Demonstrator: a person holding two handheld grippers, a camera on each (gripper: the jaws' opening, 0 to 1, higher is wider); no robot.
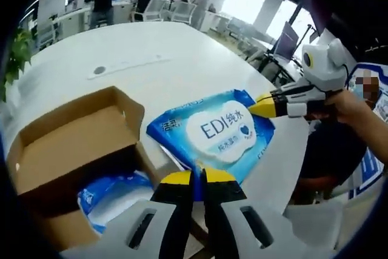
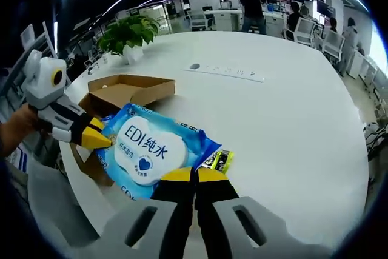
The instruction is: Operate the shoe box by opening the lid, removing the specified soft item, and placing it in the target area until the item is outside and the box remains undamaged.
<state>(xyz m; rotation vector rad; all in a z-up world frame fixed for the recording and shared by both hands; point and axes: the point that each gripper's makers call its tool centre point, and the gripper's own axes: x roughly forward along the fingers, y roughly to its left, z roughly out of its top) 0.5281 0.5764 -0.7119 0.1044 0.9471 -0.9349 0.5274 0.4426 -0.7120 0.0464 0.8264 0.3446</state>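
left gripper view: wet wipes pack [image 1: 215, 131], blue with white label, held up over the white table [image 1: 151, 59], just right of the open shoe box [image 1: 73, 144]. left gripper [image 1: 197, 181] clamped on the pack's near edge, yellow-tipped jaws together. right gripper [image 1: 262, 106] entering from the right, pinched on the pack's far right corner; a hand [image 1: 357, 110] behind it. box flaps open; inside the box, a second blue and white soft pack [image 1: 115, 195]. long white strip [image 1: 127, 65] on the table well beyond the box. green plant [image 1: 15, 59] left of the box at the table edge. people and chairs far behind the table.

right gripper view: same pack [image 2: 148, 150] just right of the cardboard box [image 2: 124, 92], clear of the box interior. right gripper [image 2: 194, 177] closed on the pack's near edge. left gripper [image 2: 100, 137] closed on the pack's left edge, beside the box. small yellow and black packet [image 2: 219, 161] on the table [image 2: 291, 119], just right of the pack. potted plant [image 2: 128, 34] beyond the box.
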